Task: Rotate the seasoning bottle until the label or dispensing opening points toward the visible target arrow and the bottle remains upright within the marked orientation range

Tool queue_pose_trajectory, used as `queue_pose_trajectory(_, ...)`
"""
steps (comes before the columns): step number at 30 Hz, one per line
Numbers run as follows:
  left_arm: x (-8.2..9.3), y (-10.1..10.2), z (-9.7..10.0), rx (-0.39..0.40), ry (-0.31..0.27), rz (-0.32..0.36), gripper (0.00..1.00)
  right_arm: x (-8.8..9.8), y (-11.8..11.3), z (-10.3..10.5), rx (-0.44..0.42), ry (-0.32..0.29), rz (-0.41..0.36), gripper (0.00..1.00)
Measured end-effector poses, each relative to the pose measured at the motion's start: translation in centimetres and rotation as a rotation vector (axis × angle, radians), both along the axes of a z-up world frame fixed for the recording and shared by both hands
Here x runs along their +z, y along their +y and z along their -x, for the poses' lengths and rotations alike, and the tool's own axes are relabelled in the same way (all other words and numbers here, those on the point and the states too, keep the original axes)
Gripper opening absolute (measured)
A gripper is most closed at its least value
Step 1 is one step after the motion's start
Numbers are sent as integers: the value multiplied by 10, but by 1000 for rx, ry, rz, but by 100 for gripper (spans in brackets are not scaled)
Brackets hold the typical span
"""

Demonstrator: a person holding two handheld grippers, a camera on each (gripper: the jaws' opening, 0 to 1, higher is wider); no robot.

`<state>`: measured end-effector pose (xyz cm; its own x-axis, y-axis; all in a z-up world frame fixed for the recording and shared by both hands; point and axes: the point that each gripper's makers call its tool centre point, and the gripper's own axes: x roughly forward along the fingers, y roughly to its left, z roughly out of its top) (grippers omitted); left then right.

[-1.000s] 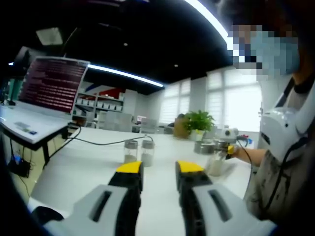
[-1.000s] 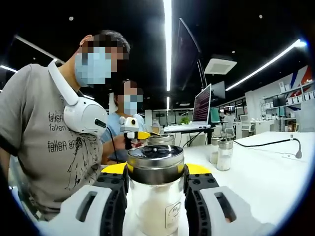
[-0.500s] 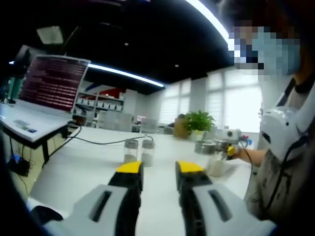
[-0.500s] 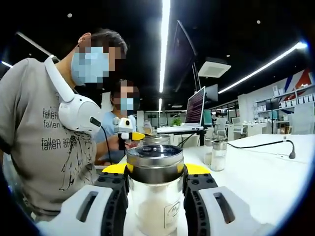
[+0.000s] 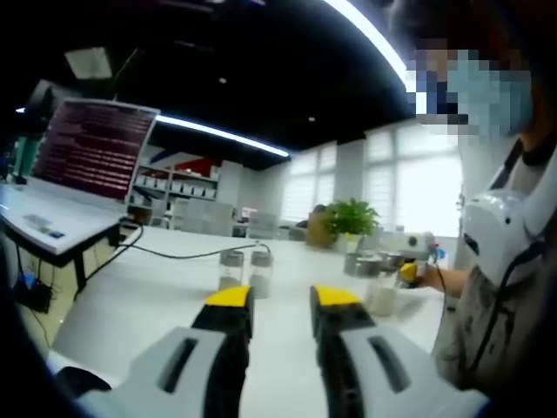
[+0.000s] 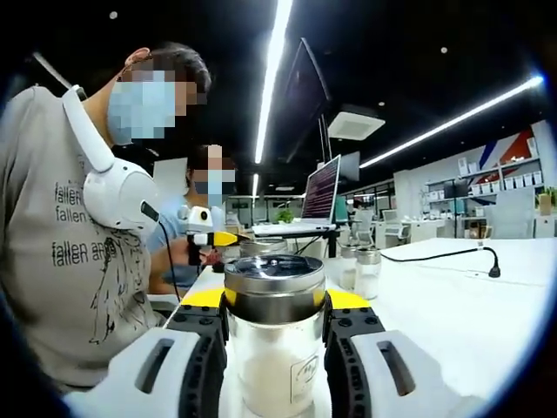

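Observation:
My right gripper (image 6: 274,300) is shut on the seasoning bottle (image 6: 274,353), an upright glass jar of white powder with a steel lid and a small label (image 6: 305,373) low on its right side. The same bottle (image 5: 381,294) stands upright on the white table in the left gripper view, with the right gripper (image 5: 407,272) on it. My left gripper (image 5: 283,298) hovers low over the table, open, with nothing between its yellow-tipped jaws. It also appears beyond the bottle as the left gripper (image 6: 211,238). I see no arrow mark.
Two small shakers (image 5: 245,268) stand mid-table, seen again as shakers (image 6: 359,270). A second steel-lidded jar (image 5: 362,263) sits behind the bottle. A laptop (image 5: 91,148), a black cable (image 5: 174,254) and a potted plant (image 5: 350,216) lie further off. A person (image 6: 70,226) stands close.
The right gripper view has swung, with the background sliding left, while the bottle stays held in the jaws. In the left gripper view the right gripper and bottle shifted slightly right.

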<state>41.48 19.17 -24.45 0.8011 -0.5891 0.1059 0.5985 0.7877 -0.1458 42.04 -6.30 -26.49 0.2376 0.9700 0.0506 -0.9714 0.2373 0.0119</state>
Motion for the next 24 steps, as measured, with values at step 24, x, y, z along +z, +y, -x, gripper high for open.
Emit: queue_pose_trajectory(24,-1,-4,1,-8,-4,5,27,-1,3,-3,-219,-8,-16,41)
